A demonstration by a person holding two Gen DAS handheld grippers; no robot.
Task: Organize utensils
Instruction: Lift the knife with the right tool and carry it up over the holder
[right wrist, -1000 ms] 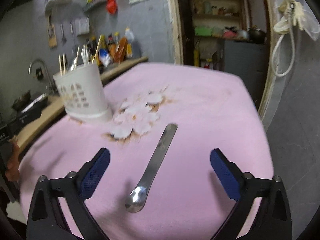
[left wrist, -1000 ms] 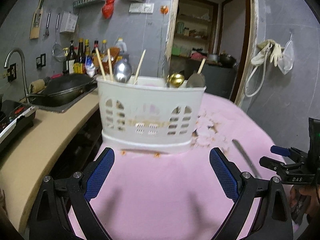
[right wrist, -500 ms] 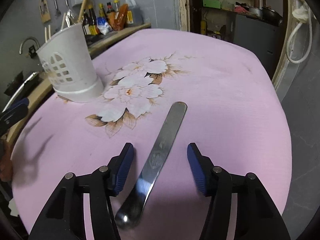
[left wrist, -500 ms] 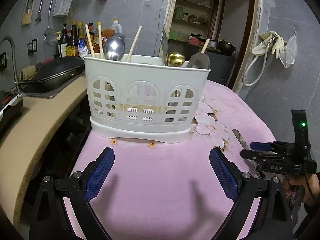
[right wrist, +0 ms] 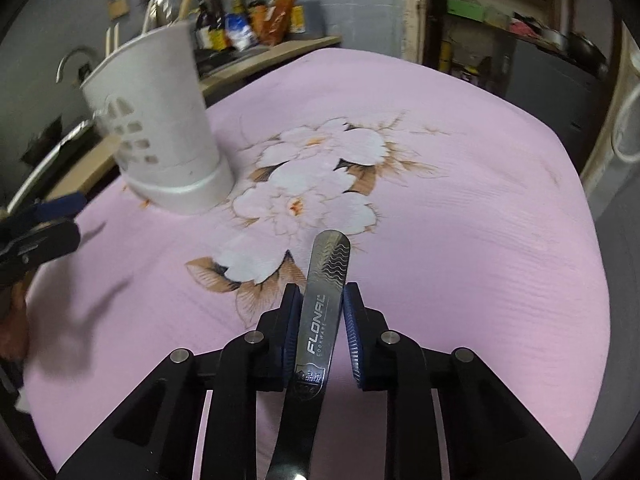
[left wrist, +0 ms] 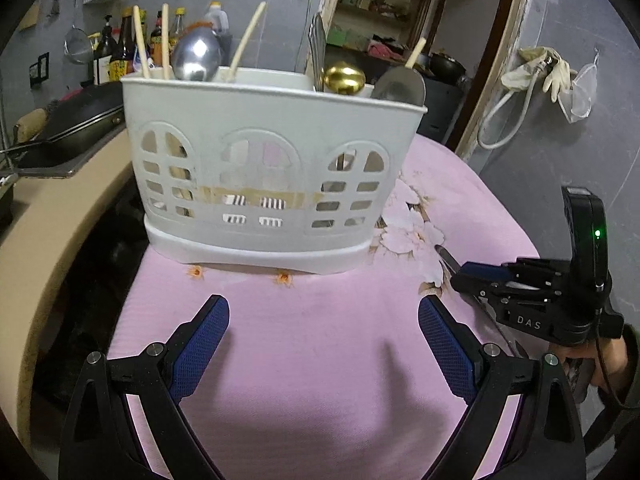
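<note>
My right gripper pinches the flat steel spoon handle — the spoon lies on the pink flowered tablecloth. My left gripper is wide open, holding nothing. The white utensil caddy stands at its 12 o'clock — full of spoons and chopsticks.

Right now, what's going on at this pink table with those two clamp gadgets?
A person holding a gripper in each hand is tidying utensils. The right gripper has closed on the handle of a steel spoon lying on the pink floral tablecloth. The left gripper hangs open and empty in front of the white utensil caddy, which already holds spoons and chopsticks. The spoon hasn't gone into the caddy yet.
</note>
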